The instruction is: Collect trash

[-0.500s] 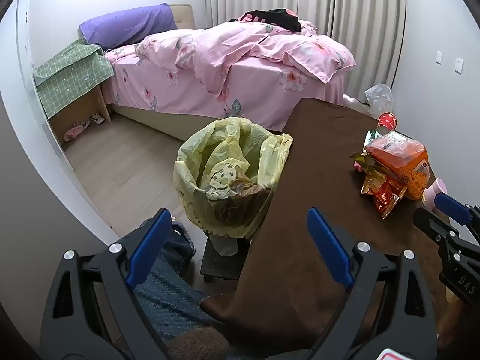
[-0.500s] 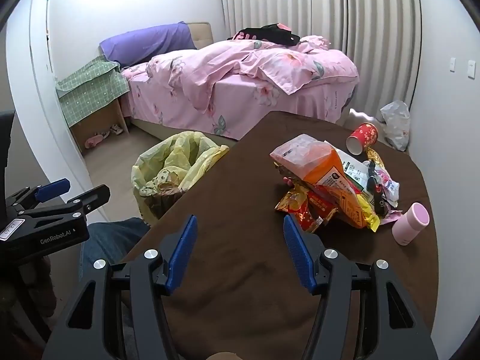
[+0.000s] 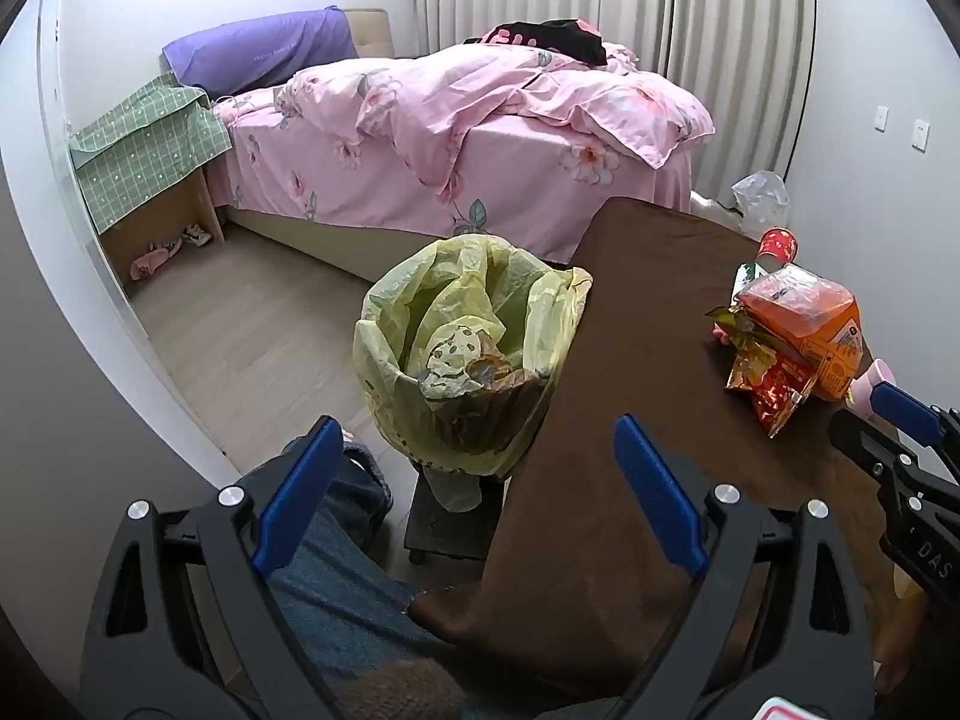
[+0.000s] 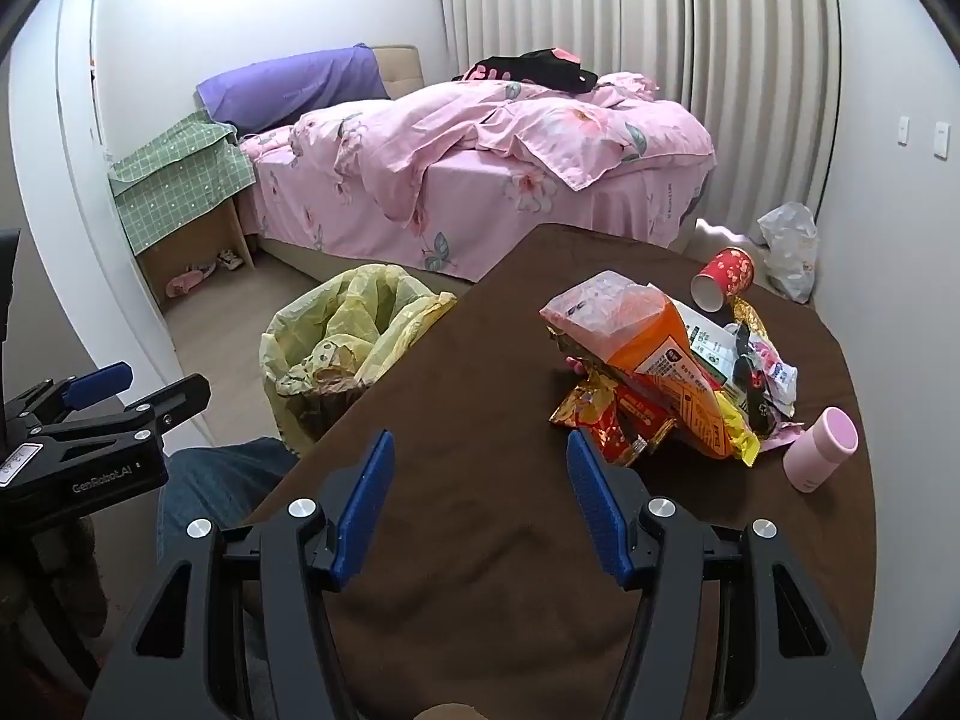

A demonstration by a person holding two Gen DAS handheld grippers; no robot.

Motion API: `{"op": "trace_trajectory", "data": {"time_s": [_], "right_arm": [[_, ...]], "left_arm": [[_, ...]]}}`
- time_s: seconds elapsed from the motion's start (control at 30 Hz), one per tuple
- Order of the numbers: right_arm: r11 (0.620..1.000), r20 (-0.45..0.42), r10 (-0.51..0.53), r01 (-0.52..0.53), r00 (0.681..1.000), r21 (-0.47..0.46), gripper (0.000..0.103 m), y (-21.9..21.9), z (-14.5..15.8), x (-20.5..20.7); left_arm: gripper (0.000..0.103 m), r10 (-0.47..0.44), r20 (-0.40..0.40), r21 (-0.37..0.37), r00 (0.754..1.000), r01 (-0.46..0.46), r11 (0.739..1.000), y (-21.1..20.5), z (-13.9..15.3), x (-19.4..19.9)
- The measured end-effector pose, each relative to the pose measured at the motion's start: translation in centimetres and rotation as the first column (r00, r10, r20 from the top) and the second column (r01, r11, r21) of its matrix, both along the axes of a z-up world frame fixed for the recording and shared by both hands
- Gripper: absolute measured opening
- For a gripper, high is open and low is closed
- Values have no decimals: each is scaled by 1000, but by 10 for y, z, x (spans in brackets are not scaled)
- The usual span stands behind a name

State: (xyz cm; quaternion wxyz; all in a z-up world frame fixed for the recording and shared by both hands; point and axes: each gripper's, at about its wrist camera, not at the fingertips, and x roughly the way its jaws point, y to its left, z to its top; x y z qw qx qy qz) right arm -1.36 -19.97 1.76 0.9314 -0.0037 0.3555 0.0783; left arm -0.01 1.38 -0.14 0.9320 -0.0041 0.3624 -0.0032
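Brown cloth covers the surface point(image 4: 456, 516) in front of me, and the trash sits in a heap toward its far right corner: an orange snack bag point(image 4: 654, 354) on top, a red and gold wrapper point(image 4: 600, 420) against its near side, and more wrappers behind that I can't sort out from here. A red paper cup point(image 4: 723, 279) lies on its side at the far edge, and a pink cup point(image 4: 821, 449) lies tipped near the right edge, just beside the heap. My right tool point(image 4: 480, 495) hovers over the near part of the surface, jaws spread wide and holding nothing, close to the red and gold wrapper. My left tool point(image 3: 471, 495) is also spread wide and empty, off the surface's left edge. The bin point(image 3: 468, 360), lined with a yellow bag, stands on the floor against that left edge with some wrappers inside.
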Motion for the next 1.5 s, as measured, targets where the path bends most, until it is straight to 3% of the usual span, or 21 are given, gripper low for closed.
{"op": "trace_trajectory", "data": {"time_s": [0.73,1.5], "right_arm": [[999,48,-32,32,998,12,57,-4,9,2],[1000,40,-28,28,999,9,57,-1,5,3]], "left_arm": [[87,-23,48,20,999,22,1000,-10,15,-8],[87,-19,32,10,999,19,1000,-5,10,-6]]}}
